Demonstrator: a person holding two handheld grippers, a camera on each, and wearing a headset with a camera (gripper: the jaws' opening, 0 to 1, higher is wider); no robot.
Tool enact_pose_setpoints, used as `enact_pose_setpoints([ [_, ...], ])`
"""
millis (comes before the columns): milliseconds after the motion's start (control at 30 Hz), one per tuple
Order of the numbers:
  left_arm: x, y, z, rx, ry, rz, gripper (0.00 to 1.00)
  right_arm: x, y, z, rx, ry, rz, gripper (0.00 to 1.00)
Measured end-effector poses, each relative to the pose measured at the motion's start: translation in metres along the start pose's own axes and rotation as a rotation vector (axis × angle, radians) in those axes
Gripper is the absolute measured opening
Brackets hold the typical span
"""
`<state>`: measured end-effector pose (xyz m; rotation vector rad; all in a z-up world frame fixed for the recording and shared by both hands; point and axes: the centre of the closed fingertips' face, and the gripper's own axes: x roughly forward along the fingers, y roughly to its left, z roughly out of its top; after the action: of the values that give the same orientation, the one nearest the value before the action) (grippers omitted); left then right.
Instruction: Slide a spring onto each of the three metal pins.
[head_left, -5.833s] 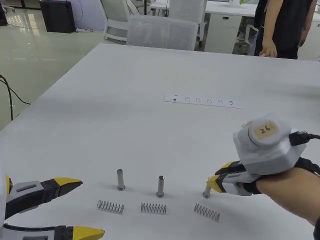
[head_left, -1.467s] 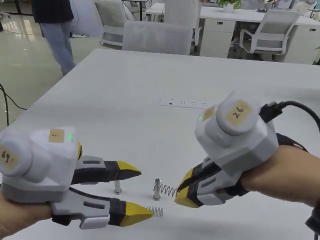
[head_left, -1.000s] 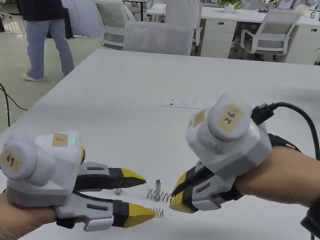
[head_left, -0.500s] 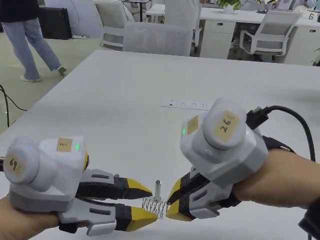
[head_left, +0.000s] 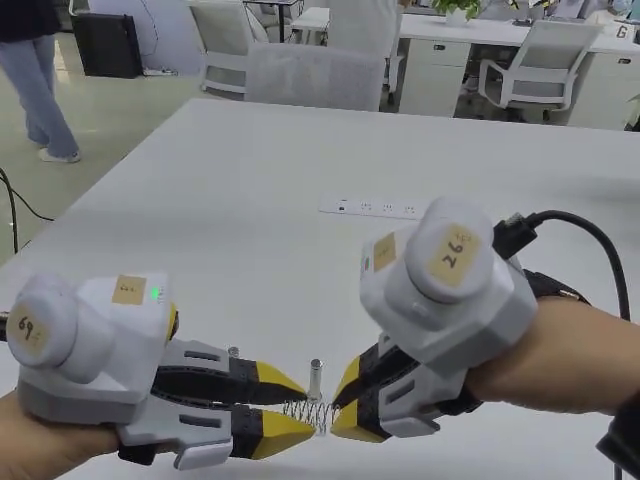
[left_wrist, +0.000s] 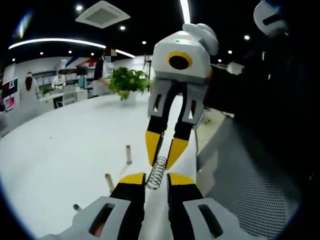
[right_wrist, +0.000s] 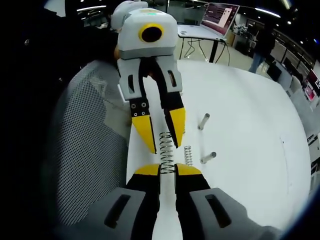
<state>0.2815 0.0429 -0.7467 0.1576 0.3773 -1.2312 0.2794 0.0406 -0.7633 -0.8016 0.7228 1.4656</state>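
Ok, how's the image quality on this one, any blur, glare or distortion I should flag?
Head view: even light, sharp, no harsh glare on the table. Left gripper view: strong fisheye bending, right half dark, ceiling lights blown out into streaks, yet the spring is crisp. Right gripper view: same bending, left half dark, table bright, spring sharp.

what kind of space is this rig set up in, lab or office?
Most likely an open-plan office or meeting area, not a lab: a long white table with a built-in power strip, a grey mesh office chair at its far end, and white desks with a potted plant behind.
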Motion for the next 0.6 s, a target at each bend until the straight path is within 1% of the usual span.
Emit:
enact_pose_setpoints([
  [200,0.0008,-0.0012,-0.0015,0.007,0.008,-0.009,0.06,-0.0002,0.0025,0.0020,-0.021,-0.008,0.008,0.07],
  [400,0.0016,-0.0039,-0.0033,0.006,0.018,-0.023,0.07,-0.0010,0.0038,0.0034,-0.049,-0.021,0.013,0.07],
  [500,0.0024,-0.0050,-0.0051,0.020,0.029,-0.027,0.04,-0.0010,0.0050,0.0028,-0.056,-0.020,0.019,0.07],
  [600,0.0023,-0.0053,-0.0048,0.028,0.027,-0.028,0.03,-0.0014,0.0046,0.0029,-0.058,-0.025,0.020,0.07],
])
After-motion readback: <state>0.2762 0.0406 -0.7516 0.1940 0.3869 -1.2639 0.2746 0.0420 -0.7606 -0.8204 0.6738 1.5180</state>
